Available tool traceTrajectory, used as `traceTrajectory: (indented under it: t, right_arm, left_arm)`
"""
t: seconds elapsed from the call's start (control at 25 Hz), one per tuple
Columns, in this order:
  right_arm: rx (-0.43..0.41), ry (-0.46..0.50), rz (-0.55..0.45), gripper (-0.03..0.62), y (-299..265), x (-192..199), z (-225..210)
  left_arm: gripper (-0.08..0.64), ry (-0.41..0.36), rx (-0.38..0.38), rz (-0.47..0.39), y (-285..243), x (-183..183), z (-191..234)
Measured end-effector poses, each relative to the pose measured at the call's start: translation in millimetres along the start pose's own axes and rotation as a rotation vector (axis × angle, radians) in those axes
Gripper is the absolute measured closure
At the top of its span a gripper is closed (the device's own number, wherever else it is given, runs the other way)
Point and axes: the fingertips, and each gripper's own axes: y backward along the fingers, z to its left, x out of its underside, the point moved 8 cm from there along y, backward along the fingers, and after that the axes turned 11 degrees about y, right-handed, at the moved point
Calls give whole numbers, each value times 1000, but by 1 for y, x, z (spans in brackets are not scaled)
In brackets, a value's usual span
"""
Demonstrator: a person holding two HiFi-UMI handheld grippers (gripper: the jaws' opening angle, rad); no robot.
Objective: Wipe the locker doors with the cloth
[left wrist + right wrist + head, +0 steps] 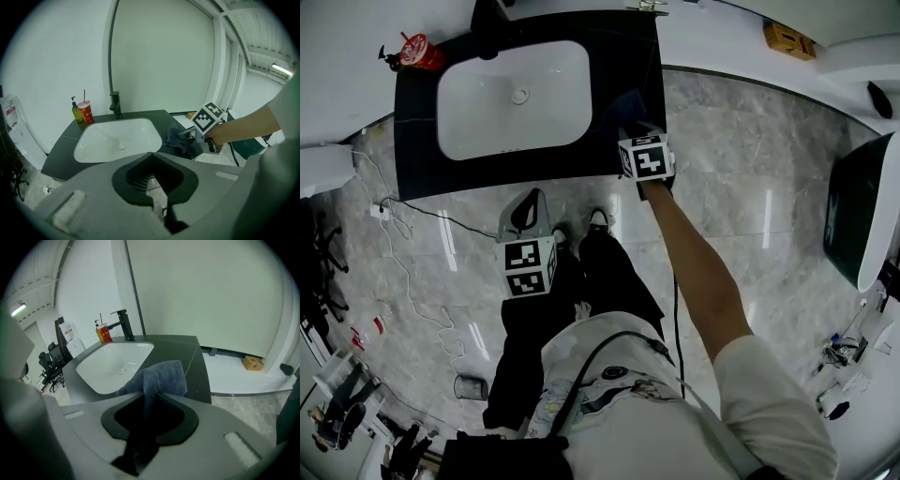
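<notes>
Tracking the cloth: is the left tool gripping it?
No, the left tool has nothing between its jaws; the cloth is pinched in the right tool.

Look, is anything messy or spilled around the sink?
Nothing is spilled or broken. The only untidy thing is a thin white cable trailing in loose loops over the grey marble floor, left of the black sink counter. The right gripper just holds a blue-grey cloth.

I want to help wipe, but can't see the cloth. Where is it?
In the right gripper view the blue-grey cloth is pinched in the right gripper, over the dark counter's right end, beside the white sink.
</notes>
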Motion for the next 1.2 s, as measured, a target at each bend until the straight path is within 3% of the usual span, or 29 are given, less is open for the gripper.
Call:
traceTrajectory:
  t: [0.28,0.6,0.84,1.0,1.2]
  right_arm:
    - [44,-17,-175,509,74,14,15]
    - [92,74,-331,509,174,35,71]
    - [143,129,-402,508,226,58,139]
    - [144,184,-432,508,242,67,183]
    - [147,273,-476,508,256,87,199]
  left_arm:
    - [560,12,-7,-17,20,20,5]
    - [560,14,8,-80,81,74,16]
    - [560,33,-21,-118,144,134,58]
    - [560,54,-82,-176,181,165,96]
    - [560,68,-95,-201,190,191,108]
